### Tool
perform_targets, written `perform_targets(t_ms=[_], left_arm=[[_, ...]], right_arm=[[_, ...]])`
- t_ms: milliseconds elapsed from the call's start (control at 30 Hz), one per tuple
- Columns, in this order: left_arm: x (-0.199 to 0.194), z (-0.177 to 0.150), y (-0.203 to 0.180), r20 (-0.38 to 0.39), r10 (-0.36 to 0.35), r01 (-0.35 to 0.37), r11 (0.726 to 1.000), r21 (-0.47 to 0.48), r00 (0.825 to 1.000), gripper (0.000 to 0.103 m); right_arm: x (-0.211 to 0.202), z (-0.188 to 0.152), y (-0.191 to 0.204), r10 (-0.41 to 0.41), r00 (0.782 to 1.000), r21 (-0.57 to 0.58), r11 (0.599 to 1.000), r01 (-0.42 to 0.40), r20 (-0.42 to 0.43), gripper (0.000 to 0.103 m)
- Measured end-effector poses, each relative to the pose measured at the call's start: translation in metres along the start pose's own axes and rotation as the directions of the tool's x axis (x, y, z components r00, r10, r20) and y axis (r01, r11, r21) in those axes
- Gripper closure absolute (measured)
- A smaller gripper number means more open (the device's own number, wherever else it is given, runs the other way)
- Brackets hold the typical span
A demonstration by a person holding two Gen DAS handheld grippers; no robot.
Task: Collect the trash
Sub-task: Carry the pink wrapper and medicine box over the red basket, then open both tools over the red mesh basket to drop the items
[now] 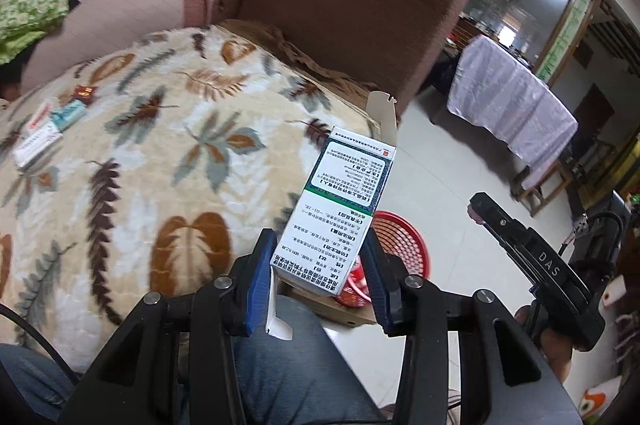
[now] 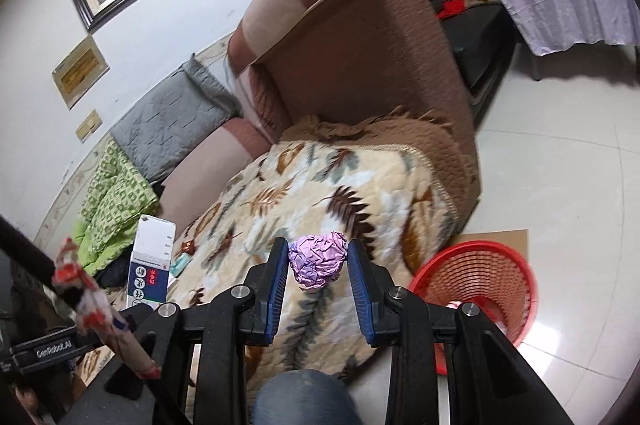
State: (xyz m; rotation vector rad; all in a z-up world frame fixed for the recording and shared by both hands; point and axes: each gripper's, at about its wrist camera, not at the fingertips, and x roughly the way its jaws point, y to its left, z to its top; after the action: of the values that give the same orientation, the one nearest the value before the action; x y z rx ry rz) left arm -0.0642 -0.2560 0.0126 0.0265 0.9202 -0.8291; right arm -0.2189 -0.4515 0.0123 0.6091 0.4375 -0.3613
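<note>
Below and right of both grippers stands the red plastic mesh basket [image 2: 476, 281] on the floor. Right gripper [image 2: 318, 267], nearer it, clamps a crumpled purple paper ball [image 2: 318, 261]. Left gripper [image 1: 320, 261] clamps an upright white printed carton [image 1: 340, 209], long axis pointing away.

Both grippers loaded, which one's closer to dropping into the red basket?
Left, probably. The left gripper holds the box right over the red basket; the right gripper's paper ball hangs over the blanket.
</note>
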Motion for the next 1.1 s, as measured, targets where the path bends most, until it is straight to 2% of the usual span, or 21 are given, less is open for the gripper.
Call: perform_targets(t_ms=[200,300,400,800,967,1100], left_arm=[[0.037,0.004,-0.030,-0.087,-0.072,0.077,0.995,0.055,0.994,0.062],[0.061,0.005,-0.044,-0.151,-0.143,0.156,0.985,0.076,0.978,0.062],[0.086,0.004,-0.057,-0.199,-0.173,0.194,0.977,0.087,0.965,0.062],[0.176,0.001,-0.102,-0.315,-0.126,0.183,0.971,0.157,0.941,0.061],[0.198,-0.005,-0.104,-0.349,-0.109,0.169,0.975,0.146,0.931,0.061],[0.205,-0.009,-0.103,-0.357,-0.099,0.160,0.976,0.146,0.929,0.061]], right_arm=[[-0.008,-0.001,-0.041,-0.049,0.999,0.072,0.996,0.050,-0.008,0.070],[-0.005,-0.005,-0.057,-0.063,0.998,0.106,0.992,0.065,-0.024,0.070],[-0.002,-0.008,-0.070,-0.075,0.997,0.129,0.989,0.078,-0.031,0.070],[0.006,-0.002,-0.115,-0.106,0.994,0.236,0.966,0.108,-0.022,0.069],[0.011,0.000,-0.133,-0.117,0.992,0.272,0.954,0.123,-0.038,0.069],[0.017,-0.001,-0.136,-0.120,0.992,0.274,0.953,0.128,-0.048,0.069]])
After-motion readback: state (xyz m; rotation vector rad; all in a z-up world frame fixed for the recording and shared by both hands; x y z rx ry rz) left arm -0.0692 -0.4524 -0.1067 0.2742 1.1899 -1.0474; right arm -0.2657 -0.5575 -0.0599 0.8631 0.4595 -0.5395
